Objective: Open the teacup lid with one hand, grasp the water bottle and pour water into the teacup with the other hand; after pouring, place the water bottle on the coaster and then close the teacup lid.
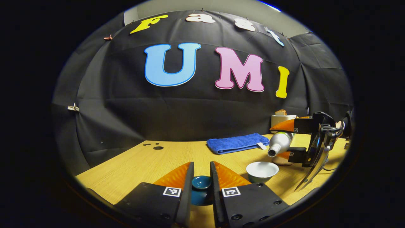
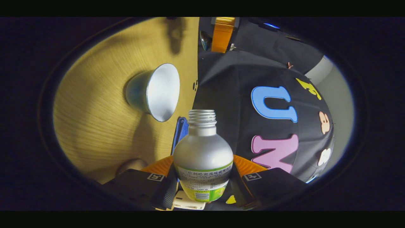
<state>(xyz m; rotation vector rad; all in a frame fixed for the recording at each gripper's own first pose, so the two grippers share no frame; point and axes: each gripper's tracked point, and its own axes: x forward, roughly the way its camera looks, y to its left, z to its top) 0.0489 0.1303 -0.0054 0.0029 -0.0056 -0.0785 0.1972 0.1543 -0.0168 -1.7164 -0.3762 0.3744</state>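
1. Bottle (image 2: 202,158) pinched between my right gripper's (image 2: 202,186) fingers, tipped on its side, open mouth above the teacup (image 1: 262,171) on the table (image 1: 142,164).
2. My left gripper (image 1: 202,186) pinches the teacup lid (image 1: 201,188), well left of the cup.
3. Blue towel (image 1: 237,143) lies behind.

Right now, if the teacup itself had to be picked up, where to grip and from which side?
Pinch the teacup wall at the rim from above, one finger inside. It sits upright, open and flared, so a side grasp would probably slip. Come from the side away from the tilted water bottle that the right gripper holds.
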